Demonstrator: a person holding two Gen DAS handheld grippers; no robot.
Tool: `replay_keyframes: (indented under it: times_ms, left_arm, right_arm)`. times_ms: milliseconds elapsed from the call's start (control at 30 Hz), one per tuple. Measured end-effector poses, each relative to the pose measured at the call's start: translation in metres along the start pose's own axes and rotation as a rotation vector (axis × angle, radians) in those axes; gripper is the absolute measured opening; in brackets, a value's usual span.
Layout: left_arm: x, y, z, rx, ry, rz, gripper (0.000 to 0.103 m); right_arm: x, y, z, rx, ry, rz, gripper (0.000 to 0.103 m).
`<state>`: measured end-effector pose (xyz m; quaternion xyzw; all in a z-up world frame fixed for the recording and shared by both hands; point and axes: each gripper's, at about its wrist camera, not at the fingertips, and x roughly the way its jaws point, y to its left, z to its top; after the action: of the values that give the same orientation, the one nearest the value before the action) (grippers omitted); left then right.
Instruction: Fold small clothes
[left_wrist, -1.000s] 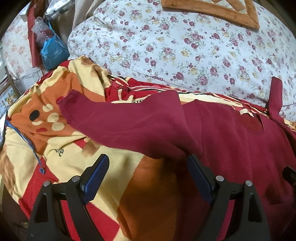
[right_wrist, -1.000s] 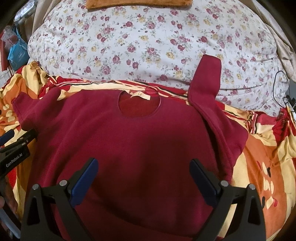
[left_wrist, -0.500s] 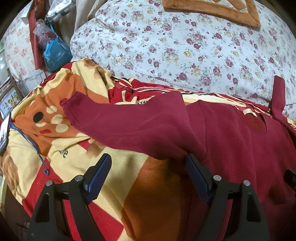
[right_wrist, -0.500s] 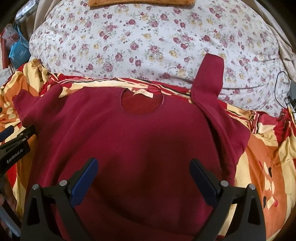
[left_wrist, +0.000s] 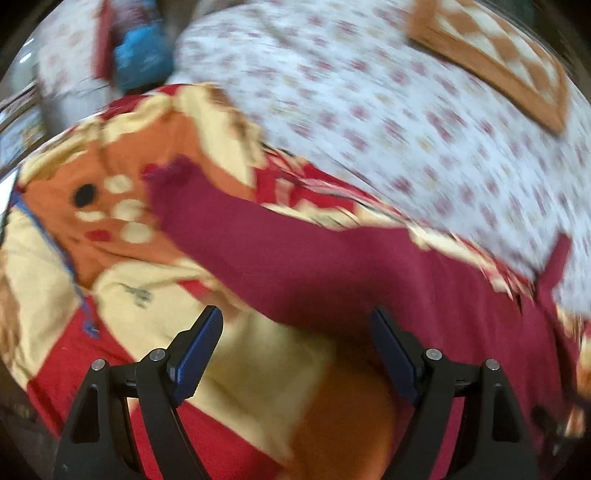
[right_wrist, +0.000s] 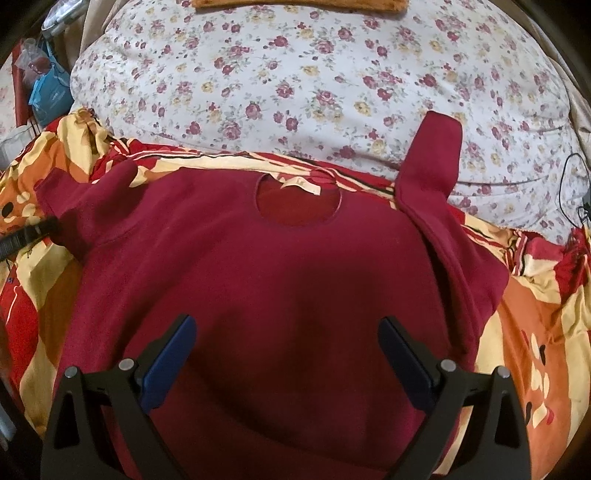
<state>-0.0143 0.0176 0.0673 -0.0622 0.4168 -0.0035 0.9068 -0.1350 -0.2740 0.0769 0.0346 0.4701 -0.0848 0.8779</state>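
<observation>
Maroon sweater lies flat, front up, on the orange-red blanket over the bed, neckline toward the floral pillow. Right hand-held gripper hovers over the sweater body, fingers spread wide, gripping nothing. Left hand-held gripper also spread and empty, near the sleeve stretched out over the blanket (left view motion-blurred). Other sleeve points up onto the pillow.

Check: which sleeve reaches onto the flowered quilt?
The right-hand sleeve: its cuff lies on the flowered quilt. The other sleeve stays on the orange blanket.
</observation>
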Motion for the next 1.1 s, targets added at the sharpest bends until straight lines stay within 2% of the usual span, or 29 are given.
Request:
replay_keyframes:
  times_ms: [133, 267, 333, 400, 433, 667, 733, 767, 800, 867, 967, 1100]
  left_arm:
    - [0.008, 0.043, 0.026, -0.134, -0.019, 0.028, 0.073]
    - [0.043, 0.083, 0.055, -0.200, -0.008, 0.120, 0.073]
    - [0.064, 0.097, 0.066, -0.207, 0.010, 0.177, 0.072]
    - [0.080, 0.106, 0.072, -0.212, 0.018, 0.225, 0.062]
    - [0.089, 0.110, 0.075, -0.217, 0.020, 0.247, 0.061]
    - [0.126, 0.120, 0.092, -0.173, -0.030, 0.310, 0.060]
    - [0.131, 0.121, 0.093, -0.163, -0.037, 0.320, 0.055]
    - [0.132, 0.119, 0.093, -0.147, -0.058, 0.328, 0.045]
    - [0.132, 0.118, 0.093, -0.137, -0.061, 0.325, 0.027]
    - [0.130, 0.117, 0.094, -0.140, -0.050, 0.300, 0.002]
    - [0.105, 0.121, 0.096, -0.202, -0.074, 0.156, 0.000]
    - [0.067, 0.111, 0.100, -0.192, -0.145, 0.058, 0.000]
  right_arm:
    - [0.003, -0.003, -0.001, 0.008, 0.012, 0.018, 0.100]
    - [0.007, -0.003, -0.002, 0.009, 0.027, 0.033, 0.100]
    - [0.007, -0.003, -0.003, 0.006, 0.025, 0.039, 0.100]
    - [0.007, -0.002, -0.003, 0.002, 0.026, 0.045, 0.100]
    - [0.007, -0.002, -0.002, 0.001, 0.028, 0.051, 0.100]
    - [0.015, -0.001, -0.005, -0.013, 0.059, 0.057, 0.100]
    - [0.018, -0.002, -0.006, -0.012, 0.070, 0.055, 0.100]
    - [0.019, -0.003, -0.007, -0.010, 0.073, 0.054, 0.100]
    - [0.020, -0.004, -0.007, -0.006, 0.074, 0.055, 0.100]
    - [0.021, -0.006, -0.006, 0.003, 0.074, 0.056, 0.100]
    - [0.021, -0.008, -0.005, 0.018, 0.070, 0.061, 0.100]
    - [0.017, -0.010, -0.006, 0.027, 0.064, 0.071, 0.100]
